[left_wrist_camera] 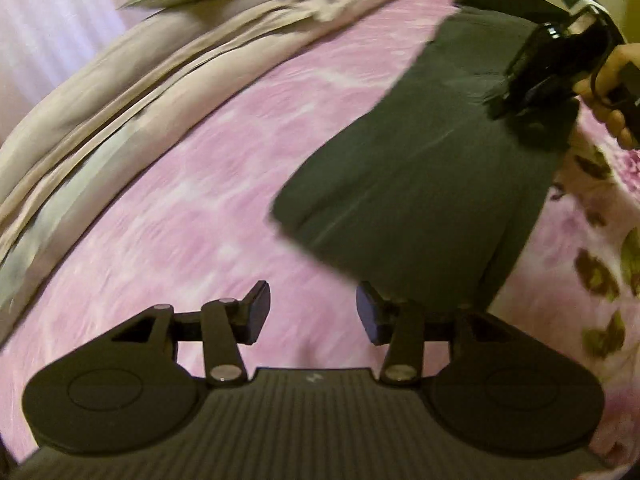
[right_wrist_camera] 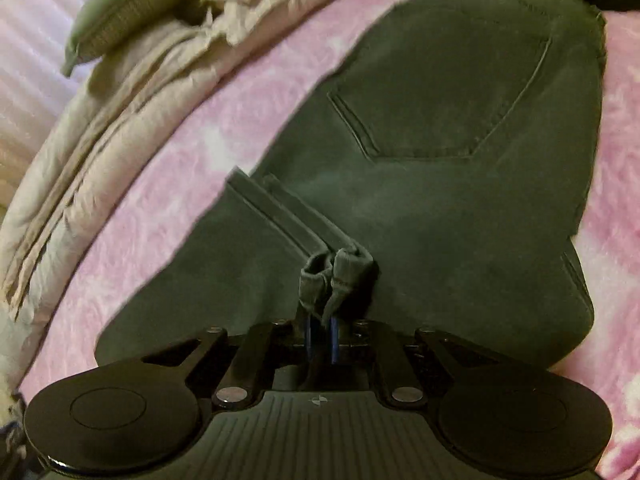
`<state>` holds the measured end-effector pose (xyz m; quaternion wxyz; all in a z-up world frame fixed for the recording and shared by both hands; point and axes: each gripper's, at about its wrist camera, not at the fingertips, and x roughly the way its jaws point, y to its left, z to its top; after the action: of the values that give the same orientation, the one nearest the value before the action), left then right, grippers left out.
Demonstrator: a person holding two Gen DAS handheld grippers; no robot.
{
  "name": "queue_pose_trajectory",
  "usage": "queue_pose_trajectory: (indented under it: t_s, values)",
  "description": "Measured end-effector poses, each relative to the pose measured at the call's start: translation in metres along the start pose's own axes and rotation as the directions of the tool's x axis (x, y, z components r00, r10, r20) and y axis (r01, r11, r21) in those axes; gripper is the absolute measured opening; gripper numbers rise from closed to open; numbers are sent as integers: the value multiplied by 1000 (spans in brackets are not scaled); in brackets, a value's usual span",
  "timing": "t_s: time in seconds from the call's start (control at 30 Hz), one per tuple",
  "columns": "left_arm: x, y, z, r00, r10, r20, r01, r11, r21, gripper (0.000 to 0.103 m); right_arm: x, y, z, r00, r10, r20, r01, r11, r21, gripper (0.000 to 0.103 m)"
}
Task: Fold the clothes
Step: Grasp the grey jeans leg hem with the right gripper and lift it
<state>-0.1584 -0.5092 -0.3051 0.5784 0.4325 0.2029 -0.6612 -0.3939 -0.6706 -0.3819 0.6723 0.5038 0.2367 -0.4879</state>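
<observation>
My right tongs (right_wrist_camera: 322,330) clamped on a bunched hem of the dark jeans (right_wrist_camera: 440,184), which lie folded on the pink bedspread (right_wrist_camera: 168,208). Left tongs (left_wrist_camera: 313,312) partly open, empty, jeans at 1 o'clock; beige bedding (left_wrist_camera: 120,92) at 10 o'clock

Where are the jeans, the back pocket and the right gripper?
jeans (left_wrist_camera: 420,184): left wrist view, mid leg panel.
back pocket (right_wrist_camera: 436,92): right wrist view, pocket centre.
right gripper (right_wrist_camera: 322,320): right wrist view, between fingertips, clamping hems.
</observation>
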Motion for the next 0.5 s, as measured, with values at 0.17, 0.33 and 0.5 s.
queue_pose_trajectory:
  t_s: [0.17, 0.33, 0.5]
  values:
    - [31, -13, 38, 998, -55, -31, 57, 995, 82, 47, -4, -17, 4, 998, 54, -14, -54, 998, 13, 8]
    - [67, -2, 62, 992, -98, -80, 105, 992, 77, 47, -23, -25, 1, 997, 80, -12, -80, 996, -35, 46]
    - [99, 8, 70, 990, -91, -104, 98, 993, 65, 47, -16, -15, 6, 997, 83, 0, -82, 989, -124, 46]
